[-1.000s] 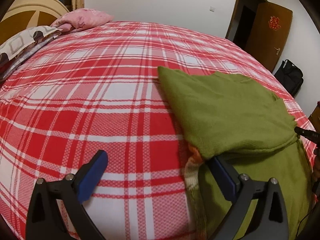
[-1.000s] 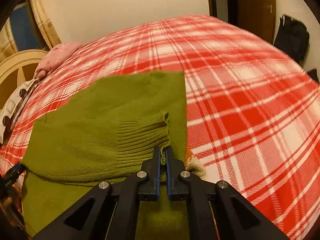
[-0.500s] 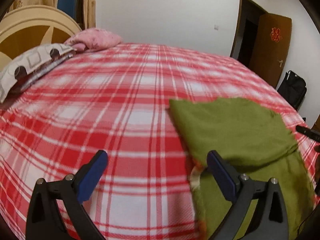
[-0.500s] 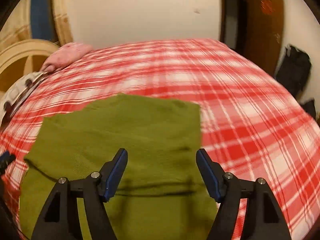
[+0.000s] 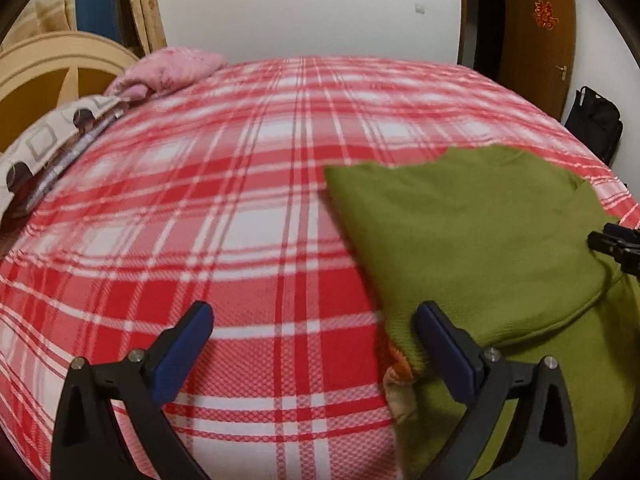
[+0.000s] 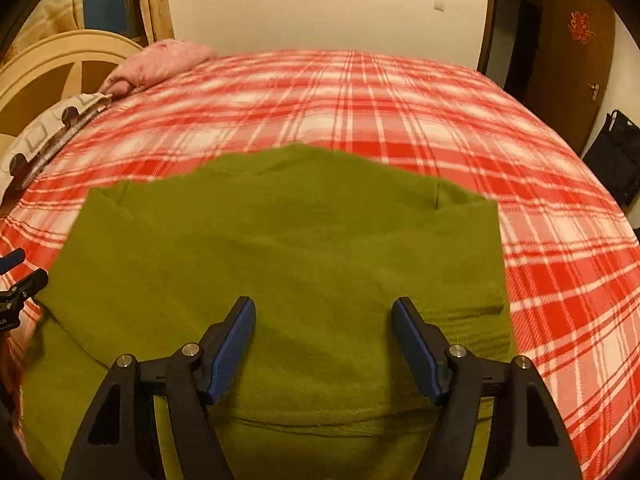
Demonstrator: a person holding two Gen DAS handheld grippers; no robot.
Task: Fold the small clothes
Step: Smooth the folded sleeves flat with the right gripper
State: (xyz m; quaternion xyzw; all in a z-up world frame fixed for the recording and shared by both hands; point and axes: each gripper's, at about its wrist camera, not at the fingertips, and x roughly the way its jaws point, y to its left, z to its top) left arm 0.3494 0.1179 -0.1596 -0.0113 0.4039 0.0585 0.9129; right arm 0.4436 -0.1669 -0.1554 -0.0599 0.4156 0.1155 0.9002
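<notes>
Fingers of the right gripper [image 6: 324,344] spread wide over the green sweater [image 6: 280,256], no longer pinched on its cuff as a second ago; left gripper [image 5: 316,348] likewise agape, empty, at the sweater's left edge on the plaid bed [image 5: 240,220]. Sleeve released and laid across the body: one fold apparently done. Sweater's near hem cut off below; orange patch under its corner unclear.

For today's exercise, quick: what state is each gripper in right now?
Left gripper: open, holding nothing.
Right gripper: open, holding nothing, above the green sweater.
</notes>
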